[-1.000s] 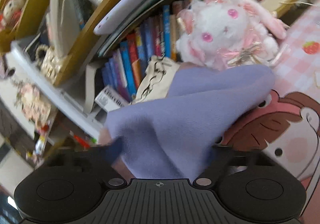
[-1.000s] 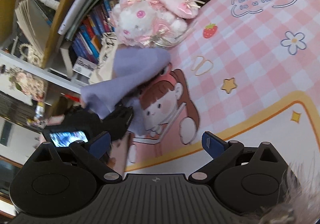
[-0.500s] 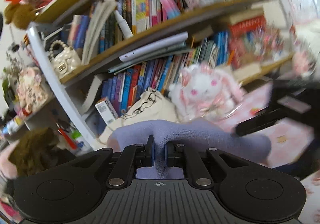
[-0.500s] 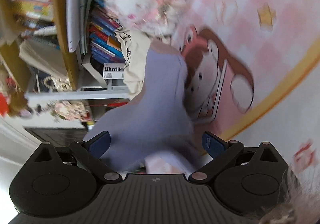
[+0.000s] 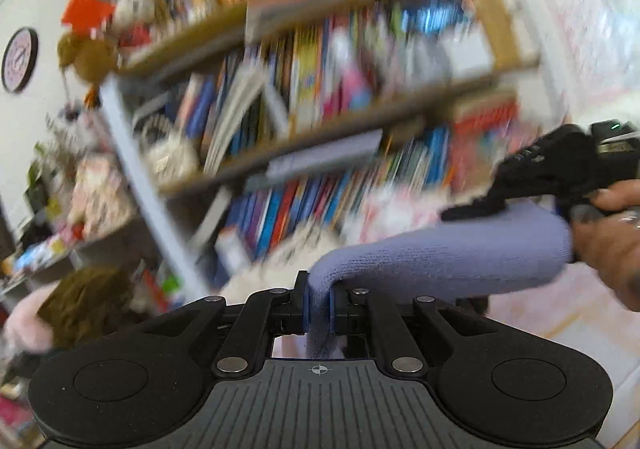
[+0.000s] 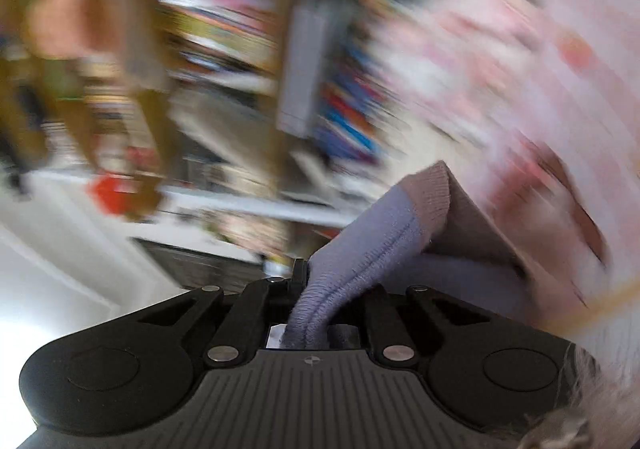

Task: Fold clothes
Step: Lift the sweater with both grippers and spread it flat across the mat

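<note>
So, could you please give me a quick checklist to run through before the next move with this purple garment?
1. Left gripper shut on the purple garment: ok.
2. Right gripper shut on the garment's seamed edge: ok.
3. Garment spans between both grippers, lifted: ok.
4. Garment hanging flat, without twists: cannot tell, it looks rolled.
5. Landing spot on the pink mat free: cannot tell, too blurred.
6. Clearance from the bookshelf: cannot tell.

The sock (image 5: 440,261) is a lavender knit with a pinkish-tan band, held up off the mat. Stretches from lower centre to the right edge in the left view, sits bunched at lower centre-right in the right view (image 6: 376,245).
</note>
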The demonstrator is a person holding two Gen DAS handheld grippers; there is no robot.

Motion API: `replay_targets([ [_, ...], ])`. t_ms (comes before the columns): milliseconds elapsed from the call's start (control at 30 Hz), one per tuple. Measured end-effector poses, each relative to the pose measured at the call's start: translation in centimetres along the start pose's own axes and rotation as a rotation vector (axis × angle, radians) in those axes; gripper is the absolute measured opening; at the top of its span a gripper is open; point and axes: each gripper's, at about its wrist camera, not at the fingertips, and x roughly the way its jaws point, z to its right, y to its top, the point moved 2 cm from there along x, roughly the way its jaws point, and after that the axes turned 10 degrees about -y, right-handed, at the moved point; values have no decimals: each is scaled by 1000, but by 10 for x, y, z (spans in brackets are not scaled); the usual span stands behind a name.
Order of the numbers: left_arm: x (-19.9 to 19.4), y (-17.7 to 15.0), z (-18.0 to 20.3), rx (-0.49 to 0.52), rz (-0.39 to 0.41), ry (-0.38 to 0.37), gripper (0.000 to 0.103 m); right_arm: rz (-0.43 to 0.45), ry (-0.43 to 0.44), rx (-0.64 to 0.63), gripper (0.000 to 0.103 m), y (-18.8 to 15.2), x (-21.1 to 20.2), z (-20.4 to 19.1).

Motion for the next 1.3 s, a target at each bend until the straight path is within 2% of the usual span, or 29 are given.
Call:
replay_targets([
  [67, -20, 23, -8, -61, 130, -81, 9, 28, 120, -76, 8, 11, -15, -41],
  [167, -54, 46, -37, -203, 339, -224, 9, 70, 299, -189, 8, 26, -39, -103],
  [233, -67, 52, -62, -312, 409, -318, 9, 56, 331, -276, 8, 23, -45, -138],
  [300, -70, 50, -88, -422, 429, -377, 9, 34, 290, -332, 8, 16, -38, -156],
  [333, -67, 43, -100, -466, 418, -379, 9, 12, 265, -335, 8, 11, -29, -159],
  [400, -54, 23, -125, -542, 362, -356, 9, -32, 184, -323, 8, 3, -4, -154],
  [433, -43, 8, -136, -568, 302, -331, 11, -56, 130, -307, 8, -1, 12, -146],
  [467, -28, -11, -145, -582, 214, -293, 14, -79, 75, -291, 8, -5, 28, -138],
  [600, 49, -98, -163, -603, -242, -135, 17, -157, -308, -311, 8, -26, 110, -63],
  [633, 65, -117, -162, -590, -337, -116, 18, -179, -403, -310, 8, -31, 130, -43],
  [700, 85, -144, -153, -524, -470, -96, 20, -166, -473, -296, 8, -31, 149, -23],
  [733, 89, -150, -146, -470, -500, -81, 23, -160, -508, -288, 8, -31, 159, -13],
  [800, 90, -153, -137, -368, -516, -68, 35, -147, -579, -273, 8, -30, 178, 7],
  [833, 90, -154, -133, -319, -520, -62, 46, -122, -614, -283, 8, -25, 189, 13],
  [867, 92, -153, -133, -281, -523, -56, 53, -114, -647, -311, 8, -23, 197, 17],
  [933, 91, -153, -134, -237, -525, -46, 53, -116, -714, -373, 12, -18, 216, 26],
  [967, 90, -152, -134, -225, -526, -40, 54, -127, -749, -408, 16, -15, 228, 31],
  [1000, 90, -152, -135, -218, -526, -36, 54, -141, -779, -440, 28, -15, 234, 36],
  [1067, 84, -155, -134, -211, -521, -33, 58, -170, -838, -502, 38, -15, 245, 46],
  [1167, 77, -159, -131, -202, -513, -40, 67, -141, -791, -495, 46, -18, 228, 44],
  [1300, 76, -173, -126, -213, -554, -49, 67, -63, -705, -467, 58, -24, 189, 36],
])
